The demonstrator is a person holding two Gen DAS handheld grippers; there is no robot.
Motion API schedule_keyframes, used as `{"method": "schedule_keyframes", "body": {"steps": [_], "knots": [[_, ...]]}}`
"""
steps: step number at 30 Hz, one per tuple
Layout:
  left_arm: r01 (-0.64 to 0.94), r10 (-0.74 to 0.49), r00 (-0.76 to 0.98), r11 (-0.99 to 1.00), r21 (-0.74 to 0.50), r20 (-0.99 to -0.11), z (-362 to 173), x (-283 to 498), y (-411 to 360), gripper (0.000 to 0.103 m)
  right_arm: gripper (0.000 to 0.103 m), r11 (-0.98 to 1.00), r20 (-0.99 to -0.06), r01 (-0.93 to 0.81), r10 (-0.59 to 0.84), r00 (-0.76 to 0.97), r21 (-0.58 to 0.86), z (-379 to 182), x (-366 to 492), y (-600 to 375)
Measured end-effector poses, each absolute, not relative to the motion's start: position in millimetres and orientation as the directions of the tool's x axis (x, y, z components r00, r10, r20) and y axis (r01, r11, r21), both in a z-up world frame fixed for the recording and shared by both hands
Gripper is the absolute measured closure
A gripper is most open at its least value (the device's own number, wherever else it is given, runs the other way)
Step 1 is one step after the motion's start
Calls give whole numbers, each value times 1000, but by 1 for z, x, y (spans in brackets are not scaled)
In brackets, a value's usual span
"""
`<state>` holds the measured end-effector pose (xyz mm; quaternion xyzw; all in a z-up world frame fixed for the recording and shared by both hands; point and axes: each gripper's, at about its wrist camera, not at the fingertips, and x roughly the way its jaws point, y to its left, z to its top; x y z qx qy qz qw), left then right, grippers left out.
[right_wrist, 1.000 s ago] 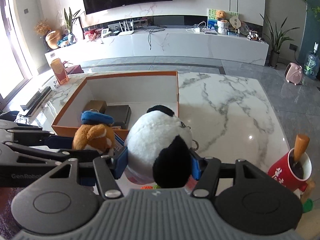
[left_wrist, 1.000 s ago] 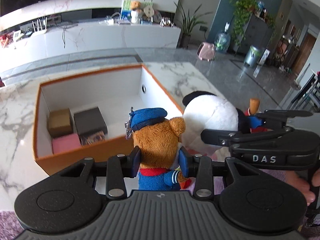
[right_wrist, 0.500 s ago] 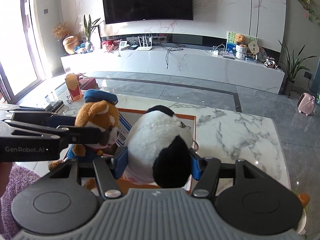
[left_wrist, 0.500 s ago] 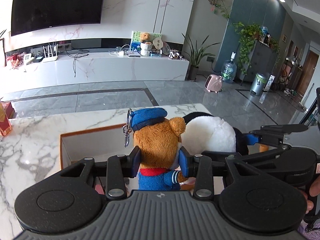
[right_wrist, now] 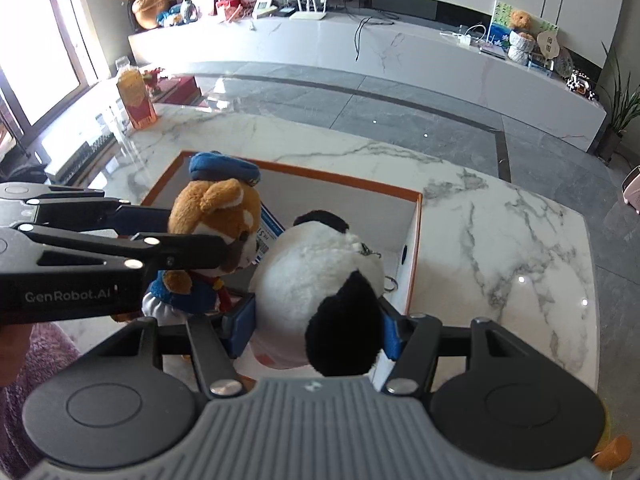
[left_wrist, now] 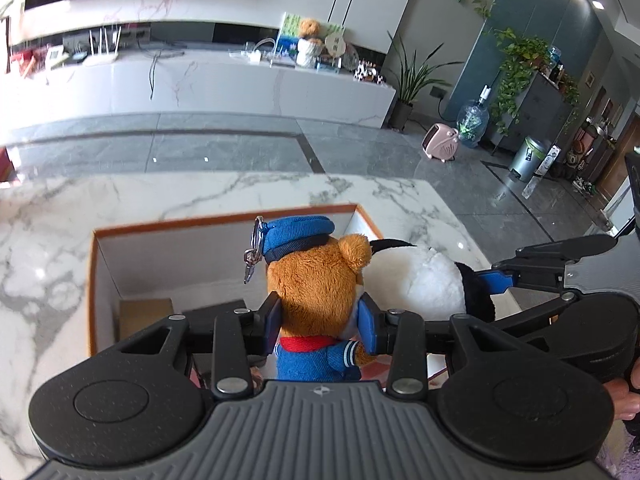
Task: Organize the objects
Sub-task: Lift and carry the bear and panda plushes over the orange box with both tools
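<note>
My left gripper [left_wrist: 320,322] is shut on a brown plush bear [left_wrist: 316,280] with a blue cap, red scarf and blue jacket; the bear [right_wrist: 212,236] hangs over the open orange box [left_wrist: 176,226]. My right gripper [right_wrist: 318,328] is shut on a white and black plush panda [right_wrist: 320,276], held over the right half of the same box [right_wrist: 414,248]. The two toys hang side by side, almost touching, bear on the left and panda [left_wrist: 424,280] on the right. A metal keyring clip [left_wrist: 252,252] dangles from the bear's cap.
The box holds a tan carton [left_wrist: 146,312], a dark carton [left_wrist: 212,308] and a pink item, mostly hidden behind my fingers. The box stands on a white marble table [right_wrist: 500,248]. An orange bag [right_wrist: 136,98] stands at its far left corner. A purple sleeve [right_wrist: 36,344] shows low left.
Both grippers have carried their toys forward, first lifted, now tipped down over the box. The red cup at the right has left the right wrist view. Both grips are unchanged.
</note>
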<state>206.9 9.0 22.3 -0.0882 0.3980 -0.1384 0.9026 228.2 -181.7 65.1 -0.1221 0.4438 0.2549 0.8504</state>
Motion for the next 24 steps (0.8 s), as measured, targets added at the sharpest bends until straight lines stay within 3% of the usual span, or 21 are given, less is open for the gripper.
{"method": "schedule_keyframes", "body": {"steps": [8, 24], "knots": [[110, -336, 574, 935, -336, -747, -21, 228, 15, 58, 40, 734, -889, -662, 190, 416, -153, 38, 244, -160], [51, -335, 490, 933, -357, -805, -57, 237, 5, 57, 39, 647, -947, -736, 68, 315, -199, -3, 260, -143]]}}
